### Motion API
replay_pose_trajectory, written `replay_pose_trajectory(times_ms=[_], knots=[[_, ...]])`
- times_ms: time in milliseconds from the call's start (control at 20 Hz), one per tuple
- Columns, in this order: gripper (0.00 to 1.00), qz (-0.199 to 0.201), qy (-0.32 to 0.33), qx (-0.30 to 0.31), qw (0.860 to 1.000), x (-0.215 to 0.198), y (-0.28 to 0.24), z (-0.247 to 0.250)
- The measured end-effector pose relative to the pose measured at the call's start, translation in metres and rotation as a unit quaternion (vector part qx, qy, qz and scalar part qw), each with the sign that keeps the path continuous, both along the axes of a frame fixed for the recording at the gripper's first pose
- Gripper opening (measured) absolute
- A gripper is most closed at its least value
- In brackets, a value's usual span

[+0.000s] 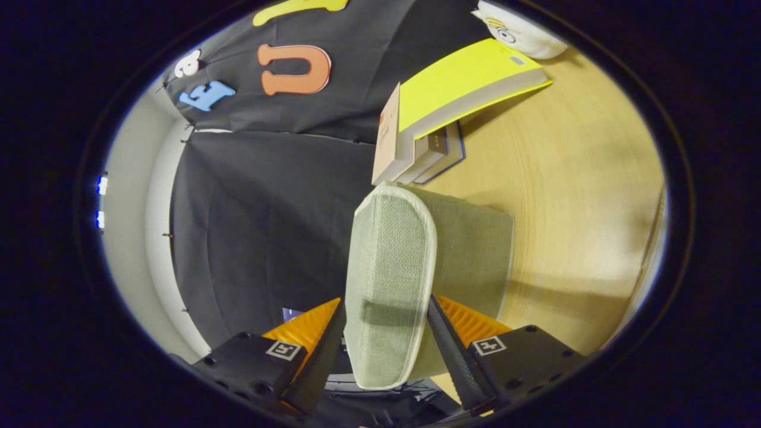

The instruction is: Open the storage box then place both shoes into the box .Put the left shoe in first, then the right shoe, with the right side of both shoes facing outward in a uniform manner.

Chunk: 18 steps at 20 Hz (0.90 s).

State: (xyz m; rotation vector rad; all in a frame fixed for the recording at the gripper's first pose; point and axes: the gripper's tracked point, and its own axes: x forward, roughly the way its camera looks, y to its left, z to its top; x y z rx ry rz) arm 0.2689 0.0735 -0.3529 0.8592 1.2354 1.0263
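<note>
Gripping the pale green fabric lid point(389, 279) of the storage box point(475, 255) between both fingers, tongs point(385, 324) closed on its dark pull tab. Just right of the tongs, box body resting on the wooden counter point(571, 196). Beyond, stacked books point(440, 128) under a yellow cover; farther right, a white plush toy point(523, 32).

The storage box point(469, 255) is sitting on the table point(582, 196), and its lid point(389, 279) is standing on edge between the gripper point(385, 324) fingers, which are lying close against its two faces. Beyond the box, a stack of books point(440, 128) is resting on the table, the topmost one overhanging those beneath. A plush toy point(523, 32) is lying past the books.
</note>
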Motion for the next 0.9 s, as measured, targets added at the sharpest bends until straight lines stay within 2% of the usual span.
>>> replay_pose_trajectory(times_ms=[100,350,750,800,850,900], knots=[[0.82,0.012,0.020,0.001,1.000,0.002,0.004,-0.007],[0.73,0.014,0.042,0.019,0.999,0.000,0.006,-0.007],[0.61,-0.002,0.051,-0.063,0.997,0.000,-0.004,-0.002],[0.54,0.003,0.044,-0.079,0.996,-0.002,-0.002,-0.002],[0.53,0.003,0.034,-0.094,0.995,-0.003,-0.005,-0.001],[0.43,-0.008,0.033,-0.103,0.994,0.000,-0.009,0.004]])
